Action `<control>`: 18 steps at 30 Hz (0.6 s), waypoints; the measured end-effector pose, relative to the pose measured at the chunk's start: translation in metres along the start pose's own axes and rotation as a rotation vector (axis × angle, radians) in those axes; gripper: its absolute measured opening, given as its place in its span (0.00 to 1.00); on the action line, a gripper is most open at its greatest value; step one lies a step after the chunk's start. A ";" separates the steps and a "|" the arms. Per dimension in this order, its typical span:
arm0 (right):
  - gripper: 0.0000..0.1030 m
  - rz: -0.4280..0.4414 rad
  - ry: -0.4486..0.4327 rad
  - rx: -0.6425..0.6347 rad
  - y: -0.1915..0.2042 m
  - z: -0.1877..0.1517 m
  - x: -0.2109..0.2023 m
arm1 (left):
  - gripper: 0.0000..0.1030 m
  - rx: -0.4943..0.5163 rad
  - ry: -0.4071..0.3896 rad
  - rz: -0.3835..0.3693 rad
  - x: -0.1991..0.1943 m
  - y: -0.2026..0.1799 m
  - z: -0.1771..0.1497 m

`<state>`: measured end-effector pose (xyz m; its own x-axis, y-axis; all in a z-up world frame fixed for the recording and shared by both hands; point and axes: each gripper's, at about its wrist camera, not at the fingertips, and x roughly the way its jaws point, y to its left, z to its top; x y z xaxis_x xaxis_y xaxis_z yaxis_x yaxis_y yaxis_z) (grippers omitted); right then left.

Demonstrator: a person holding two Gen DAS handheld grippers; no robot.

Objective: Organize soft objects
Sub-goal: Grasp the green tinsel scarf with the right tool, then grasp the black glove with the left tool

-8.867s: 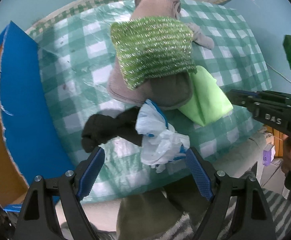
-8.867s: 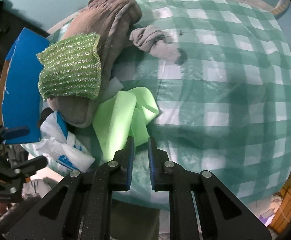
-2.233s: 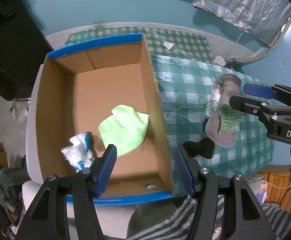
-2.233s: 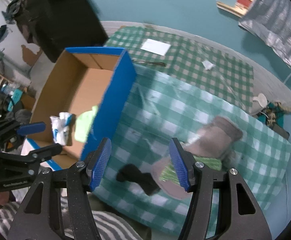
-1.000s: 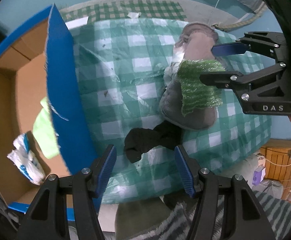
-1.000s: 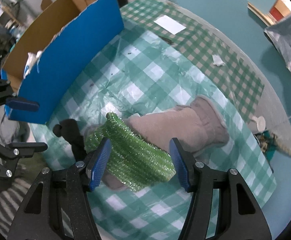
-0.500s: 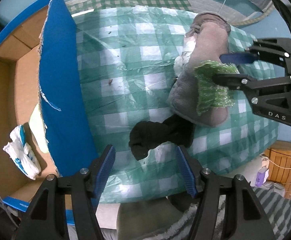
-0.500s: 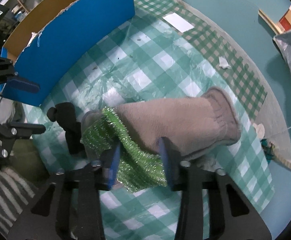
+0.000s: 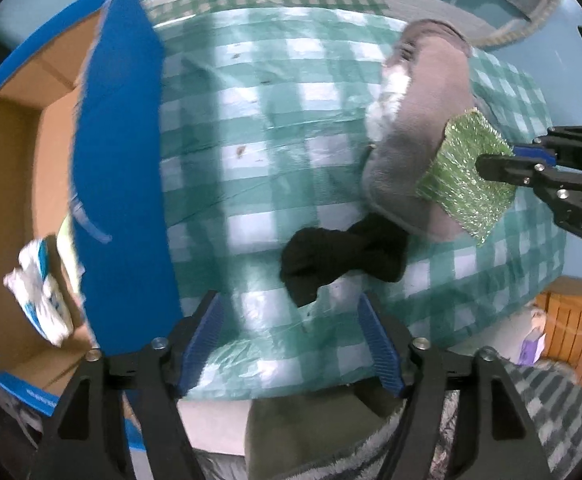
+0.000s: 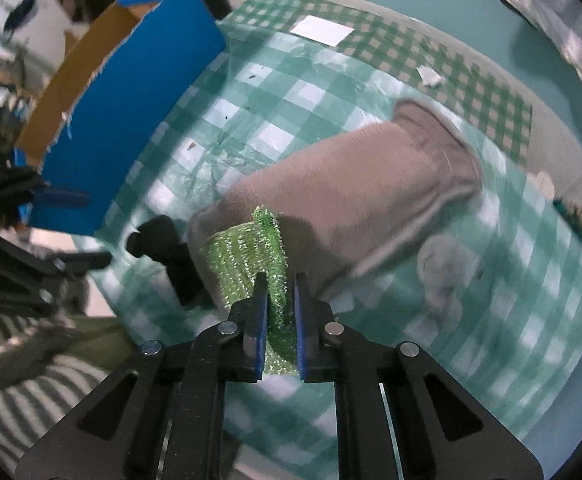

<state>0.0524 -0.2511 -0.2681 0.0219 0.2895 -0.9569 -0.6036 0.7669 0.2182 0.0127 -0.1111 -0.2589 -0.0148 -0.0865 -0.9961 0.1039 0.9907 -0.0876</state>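
right gripper (image 10: 281, 300) fingers just closed, clamped on sparkly green knitted scrubber (image 10: 251, 256) atop grey plush slipper (image 10: 343, 184) | left gripper (image 9: 291, 340) fingers just widened, apart, empty, over black sock (image 9: 339, 256) | risk: thin edge grip slipping, slipper dragged along

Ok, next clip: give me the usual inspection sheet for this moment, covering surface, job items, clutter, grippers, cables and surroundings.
Surface: green checked tablecloth, wrinkled, with a few dark specks.
Job's things: sparkly green scrubber lying on a grey slipper; black sock beside the slipper; cardboard box holding a white and blue bag.
Clutter: white paper and a small scrap on the far checked mat.
Grippers: right gripper has just closed on the scrubber's edge; left gripper open, jaws just widened, above the sock, nothing between them.
Cables: nothing seen.
Surroundings: teal floor; wooden crate.
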 end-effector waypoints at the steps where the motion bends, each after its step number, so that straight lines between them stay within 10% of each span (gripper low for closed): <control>1: 0.09 0.016 -0.008 0.029 -0.002 -0.004 -0.003 | 0.72 0.016 0.001 0.001 0.002 -0.005 0.001; 18: 0.09 0.104 -0.119 0.272 -0.020 -0.044 -0.031 | 0.75 0.162 0.074 0.026 0.055 -0.050 0.037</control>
<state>0.0288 -0.3004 -0.2509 0.0740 0.4266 -0.9014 -0.3723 0.8503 0.3719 0.0439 -0.1694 -0.3093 -0.0825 -0.0471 -0.9955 0.2641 0.9621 -0.0675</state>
